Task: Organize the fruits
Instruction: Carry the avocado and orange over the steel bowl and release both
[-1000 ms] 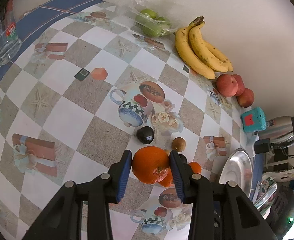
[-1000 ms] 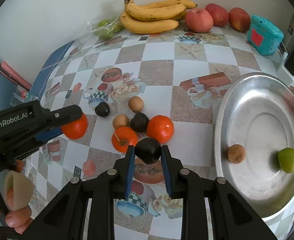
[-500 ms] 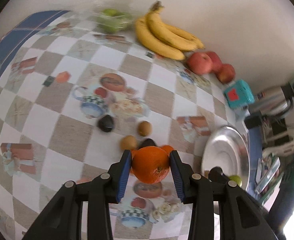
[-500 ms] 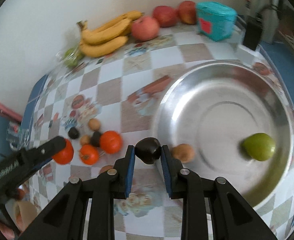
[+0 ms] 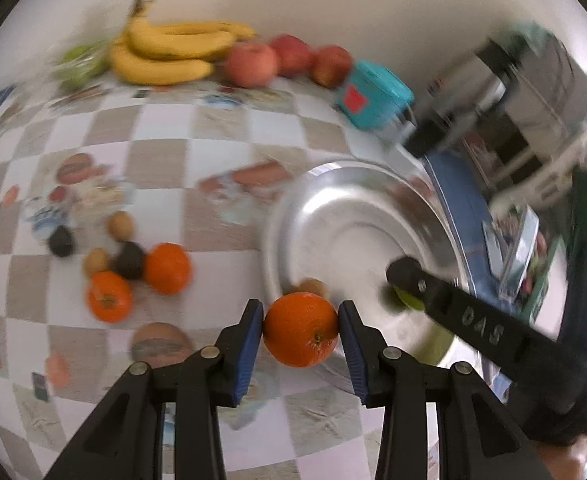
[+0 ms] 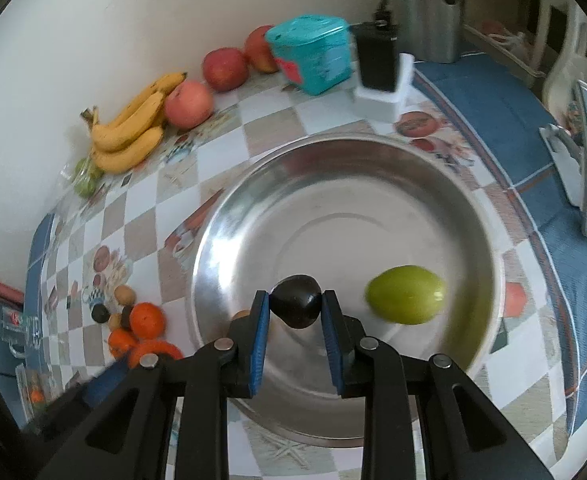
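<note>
The right gripper (image 6: 295, 307) is clamped on a dark, nearly black fruit (image 6: 296, 306), its blue pads pressing both sides, and holds it above the near part of the steel bowl (image 6: 333, 156). The left gripper (image 5: 299, 334) is closed on an orange (image 5: 300, 329), gripped between both pads above the checked surface (image 5: 221, 124) at the bowl's near-left rim. The bowl is wide, shallow and round, and contains two items: a green fruit (image 6: 404, 294) lying right of the held dark fruit, and a small brown fruit (image 5: 312, 286) at the near-left inner edge, largely hidden behind the gripper in the right wrist view. In the left wrist view the right gripper's finger reaches in over the bowl from the right. Left of the bowl, loose on the surface, sits a cluster: two oranges (image 5: 167, 268), touching a dark fruit (image 5: 130, 260), with two small brown fruits (image 5: 120, 225) and another dark fruit (image 5: 60, 241) just beside them. Farther back, along the wall, lie a bunch of bananas (image 6: 131, 126), three red apples (image 5: 250, 65) in a row, and a teal box (image 6: 311, 53) with its lid on; its contents cannot be seen. At the far left end green fruits (image 6: 85, 178) lie in a clear bag. A black device (image 6: 375, 62) stands in a white holder behind the bowl.
</note>
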Demonstrator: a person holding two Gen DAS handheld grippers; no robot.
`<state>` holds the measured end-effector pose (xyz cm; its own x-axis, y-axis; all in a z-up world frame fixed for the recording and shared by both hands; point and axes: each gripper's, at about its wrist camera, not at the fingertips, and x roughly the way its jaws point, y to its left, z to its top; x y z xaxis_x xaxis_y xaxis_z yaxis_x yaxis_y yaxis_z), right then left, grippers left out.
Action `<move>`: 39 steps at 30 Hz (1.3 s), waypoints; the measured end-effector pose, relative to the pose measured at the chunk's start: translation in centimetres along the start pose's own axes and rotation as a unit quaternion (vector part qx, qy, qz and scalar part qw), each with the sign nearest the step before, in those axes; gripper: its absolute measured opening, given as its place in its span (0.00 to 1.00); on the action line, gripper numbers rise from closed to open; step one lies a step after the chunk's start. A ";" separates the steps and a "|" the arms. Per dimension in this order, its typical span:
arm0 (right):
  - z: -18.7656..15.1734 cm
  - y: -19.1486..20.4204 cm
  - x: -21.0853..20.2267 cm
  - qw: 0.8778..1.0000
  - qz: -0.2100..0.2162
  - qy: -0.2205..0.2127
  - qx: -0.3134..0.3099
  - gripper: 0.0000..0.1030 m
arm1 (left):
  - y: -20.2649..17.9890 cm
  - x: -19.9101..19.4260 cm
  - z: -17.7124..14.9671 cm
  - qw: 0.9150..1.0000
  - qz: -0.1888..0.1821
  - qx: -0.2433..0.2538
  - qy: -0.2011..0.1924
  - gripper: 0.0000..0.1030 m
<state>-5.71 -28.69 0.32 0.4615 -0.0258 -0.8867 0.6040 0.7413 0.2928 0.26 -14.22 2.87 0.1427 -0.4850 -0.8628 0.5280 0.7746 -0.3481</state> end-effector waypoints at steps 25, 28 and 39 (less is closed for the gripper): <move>-0.8 -1.2 3.6 0.998 -0.020 0.060 0.018 0.28 | -3.0 4.5 -1.2 0.998 0.016 0.060 0.018 0.42; -0.8 -1.3 3.6 0.998 -0.022 0.062 0.020 0.33 | -2.9 4.4 -1.1 0.998 0.016 0.059 0.017 0.43; 0.0 -1.5 1.3 0.999 -0.016 0.021 0.033 0.38 | -2.2 2.9 -0.4 0.999 0.001 0.040 0.002 0.48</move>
<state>-6.03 -29.79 -1.27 0.4135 -0.0192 -0.9103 0.6604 0.6946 0.2854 -0.85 -17.16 0.98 0.1411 -0.4825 -0.8644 0.5926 0.7407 -0.3167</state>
